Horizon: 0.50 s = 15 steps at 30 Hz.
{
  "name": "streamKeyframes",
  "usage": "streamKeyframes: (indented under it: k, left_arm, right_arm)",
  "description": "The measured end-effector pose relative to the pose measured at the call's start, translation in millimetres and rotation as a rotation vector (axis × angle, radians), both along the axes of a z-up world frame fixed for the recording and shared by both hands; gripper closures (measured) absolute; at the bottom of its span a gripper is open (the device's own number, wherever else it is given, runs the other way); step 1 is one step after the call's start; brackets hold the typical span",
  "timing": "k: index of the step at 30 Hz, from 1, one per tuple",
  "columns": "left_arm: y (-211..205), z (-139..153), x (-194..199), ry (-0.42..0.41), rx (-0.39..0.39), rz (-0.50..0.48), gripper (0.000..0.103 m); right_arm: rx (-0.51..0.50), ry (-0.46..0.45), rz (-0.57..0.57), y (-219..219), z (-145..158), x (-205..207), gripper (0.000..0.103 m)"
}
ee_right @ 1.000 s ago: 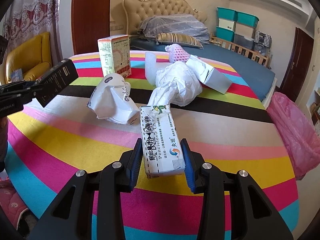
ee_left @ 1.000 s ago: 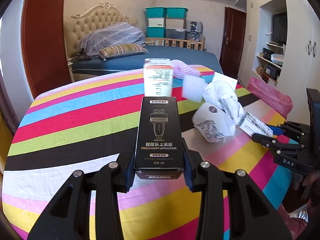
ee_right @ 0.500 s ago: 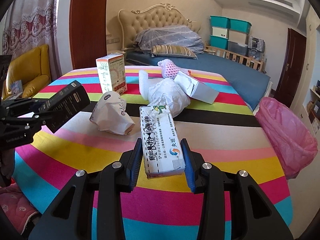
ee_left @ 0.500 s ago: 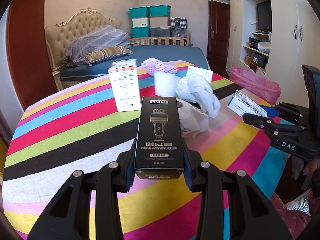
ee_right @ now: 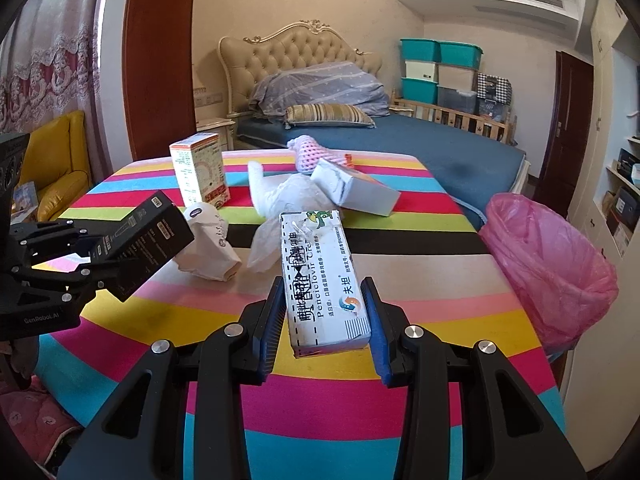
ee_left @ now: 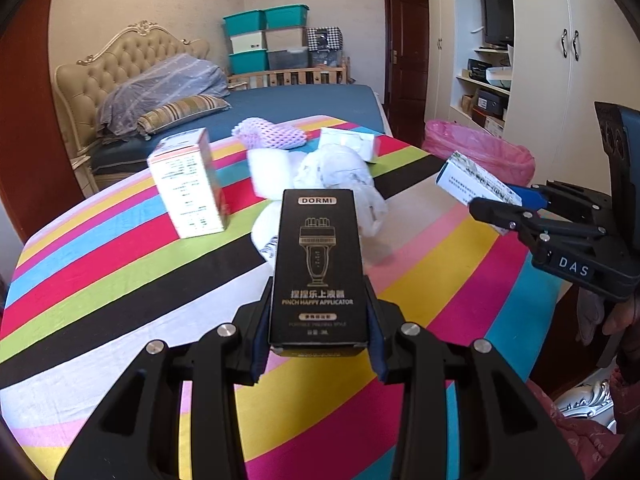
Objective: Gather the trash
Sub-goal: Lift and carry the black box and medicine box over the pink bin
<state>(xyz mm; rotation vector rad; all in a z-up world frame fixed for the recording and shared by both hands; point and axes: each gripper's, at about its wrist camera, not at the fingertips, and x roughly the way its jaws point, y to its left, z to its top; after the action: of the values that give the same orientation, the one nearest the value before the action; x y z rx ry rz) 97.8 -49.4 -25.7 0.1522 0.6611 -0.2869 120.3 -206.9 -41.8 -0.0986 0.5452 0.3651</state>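
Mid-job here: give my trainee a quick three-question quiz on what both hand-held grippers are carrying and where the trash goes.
1. True or false: the left hand-held gripper is shut on a black box.
2. What does the right hand-held gripper hold: A) white medicine box, B) pink foam net, C) crumpled paper?
3. What colour is the bin liner beside the table?

Key: 1 true; 2 A; 3 pink.
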Motion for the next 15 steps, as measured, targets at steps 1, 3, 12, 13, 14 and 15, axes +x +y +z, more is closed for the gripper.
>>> streamKeyframes:
  k: [1, 3, 12, 13, 14, 15]
  left_arm:
    - [-4, 1, 0, -0.001, 0.002, -0.009, 0.065]
    - [-13, 3, 0, -0.008, 0.008, -0.033, 0.065]
    - [-57, 8, 13, -0.03, 0.038, -0.136, 0.065]
    - [-63, 8, 17, -0.026, 0.044, -0.148, 0.065]
    - [-69, 7, 21, -0.02, 0.045, -0.159, 0.065]
    - [-74, 7, 25, -0.014, 0.045, -0.169, 0.065]
  right_arm:
    - [0.004, -0.001, -0.005, -3, 0, 0, 0.065]
    - [0.011, -0.003, -0.018, -9, 1, 0, 0.065]
    - [0.029, -0.02, -0.081, -36, 5, -1, 0.065]
    - [0.031, -0.021, -0.088, -39, 5, 0, 0.065]
    - [0.033, -0.022, -0.095, -42, 6, 0, 0.065]
    - [0.035, -0.022, -0.103, -46, 6, 0, 0.065]
